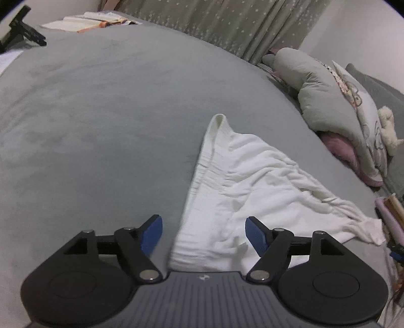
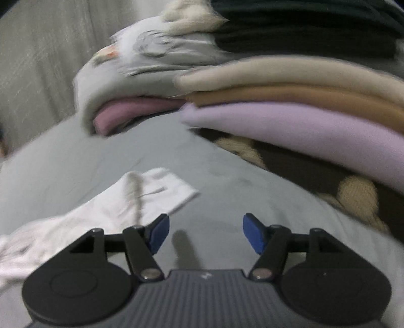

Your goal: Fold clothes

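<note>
A white garment (image 1: pixel 242 186) lies crumpled on the grey bed (image 1: pixel 101 126), its ribbed waistband running from near my left gripper (image 1: pixel 203 232) up to a point. The left gripper hovers open over the waistband's near end, and the blue pads do not press on the cloth. In the right wrist view one end of the white garment (image 2: pixel 106 209) lies flat to the left. The right gripper (image 2: pixel 205 233) is open above bare grey bedsheet (image 2: pixel 214 176), its left pad next to the cloth's edge, nothing between the fingers.
Folded clothes (image 2: pixel 303 101) in beige, tan and lilac are stacked at the right, over a dark patterned item. Pillows and a quilt (image 1: pixel 328 101) lie at the bed's far right. Papers (image 1: pixel 83 21) and a black device (image 1: pixel 22 27) sit at the far left. A curtain (image 1: pixel 227 22) hangs behind.
</note>
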Available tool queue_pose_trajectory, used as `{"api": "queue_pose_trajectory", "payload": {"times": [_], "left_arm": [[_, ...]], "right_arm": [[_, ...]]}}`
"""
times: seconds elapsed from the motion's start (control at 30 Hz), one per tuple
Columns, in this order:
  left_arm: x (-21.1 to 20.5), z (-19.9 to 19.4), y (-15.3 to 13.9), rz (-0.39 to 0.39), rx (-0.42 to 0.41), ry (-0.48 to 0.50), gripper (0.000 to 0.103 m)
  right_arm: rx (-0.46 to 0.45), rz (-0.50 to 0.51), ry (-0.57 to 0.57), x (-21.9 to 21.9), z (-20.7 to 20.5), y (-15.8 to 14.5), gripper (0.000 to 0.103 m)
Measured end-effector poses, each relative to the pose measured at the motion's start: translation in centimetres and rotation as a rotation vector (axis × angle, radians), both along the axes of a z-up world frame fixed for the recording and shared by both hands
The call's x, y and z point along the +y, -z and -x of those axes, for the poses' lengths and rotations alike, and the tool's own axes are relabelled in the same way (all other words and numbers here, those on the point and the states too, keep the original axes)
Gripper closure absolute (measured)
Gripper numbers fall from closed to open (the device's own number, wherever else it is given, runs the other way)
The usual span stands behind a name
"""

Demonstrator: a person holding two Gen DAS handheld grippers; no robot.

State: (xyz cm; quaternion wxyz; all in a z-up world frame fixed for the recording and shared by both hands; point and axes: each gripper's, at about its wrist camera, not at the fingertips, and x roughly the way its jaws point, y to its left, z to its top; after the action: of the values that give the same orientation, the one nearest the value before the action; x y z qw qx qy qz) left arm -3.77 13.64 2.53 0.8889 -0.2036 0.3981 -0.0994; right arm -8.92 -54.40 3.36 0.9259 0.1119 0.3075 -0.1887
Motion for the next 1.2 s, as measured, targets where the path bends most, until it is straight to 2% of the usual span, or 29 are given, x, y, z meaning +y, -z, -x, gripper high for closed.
{"api": "queue_pose_trajectory", "payload": {"times": [0.07,0.13,0.17,0.2,0.23,0.27,0.33,0.5,0.53,0.6,0.67,0.7,0.8,0.9,1.0,1.07,1.1,1.2], "left_arm": [[-1.0,-0.2,0.0,-0.024,-0.007,0.014,0.033],[-1.8,-0.4,0.0,-0.047,-0.009,0.026,0.053],[-1.8,-0.6,0.1,-0.043,-0.003,0.026,0.070],[-1.8,-0.7,0.2,-0.027,0.005,0.020,0.081],[-1.5,-0.8,0.2,-0.007,0.010,0.014,0.083],[-1.0,-0.7,0.2,0.020,0.011,0.003,0.083],[0.5,-0.4,0.0,0.097,0.006,-0.034,0.083],[3.6,-0.2,-1.1,0.255,-0.021,-0.092,0.083],[3.8,-0.2,-1.3,0.262,-0.026,-0.092,0.083],[3.6,-0.4,-1.3,0.245,-0.029,-0.086,0.083],[3.3,-0.4,-0.9,0.242,-0.016,-0.084,0.083],[3.2,-0.4,-0.5,0.249,-0.006,-0.085,0.083],[3.4,-0.3,0.2,0.254,0.010,-0.092,0.083],[3.5,-0.5,0.7,0.259,0.020,-0.093,0.083],[3.3,-0.6,0.5,0.249,0.014,-0.087,0.083],[3.2,-0.5,0.2,0.245,0.005,-0.087,0.083],[3.2,-0.5,0.0,0.245,0.000,-0.087,0.083],[3.6,-0.4,-0.4,0.257,-0.012,-0.091,0.083]], "right_arm": [[0.032,0.041,-0.007,0.3,-1.8,-0.1,0.041],[0.037,-0.036,0.016,-0.8,-3.3,0.1,0.044],[0.032,-0.069,0.022,-0.9,-3.9,0.1,0.048],[0.026,-0.098,0.026,-1.0,-4.5,0.1,0.068],[0.044,-0.078,0.025,-0.5,-5.1,0.1,0.094],[0.035,-0.071,0.026,-0.2,-4.9,-0.1,0.099],[0.010,-0.062,0.030,0.4,-4.4,-0.7,0.099],[-0.124,-0.122,0.105,-1.2,-0.5,-2.9,0.099],[-0.139,-0.130,0.113,-1.6,0.0,-3.3,0.099],[-0.100,-0.101,0.115,-1.7,-0.3,-3.3,0.093],[-0.040,-0.052,0.128,-1.6,-0.8,-3.0,0.076],[-0.001,-0.018,0.141,-1.4,-1.1,-2.7,0.058],[-0.026,-0.018,0.110,-0.1,0.0,-2.4,0.056],[-0.026,-0.122,0.017,1.3,0.3,-1.6,0.056],[-0.014,-0.208,-0.026,2.1,-0.4,-1.0,0.060],[0.020,-0.199,-0.020,2.6,-1.6,-0.6,0.080],[0.039,-0.192,-0.017,2.9,-2.3,-0.5,0.097],[-0.002,-0.176,-0.002,3.8,-1.6,-1.8,0.099]]}}
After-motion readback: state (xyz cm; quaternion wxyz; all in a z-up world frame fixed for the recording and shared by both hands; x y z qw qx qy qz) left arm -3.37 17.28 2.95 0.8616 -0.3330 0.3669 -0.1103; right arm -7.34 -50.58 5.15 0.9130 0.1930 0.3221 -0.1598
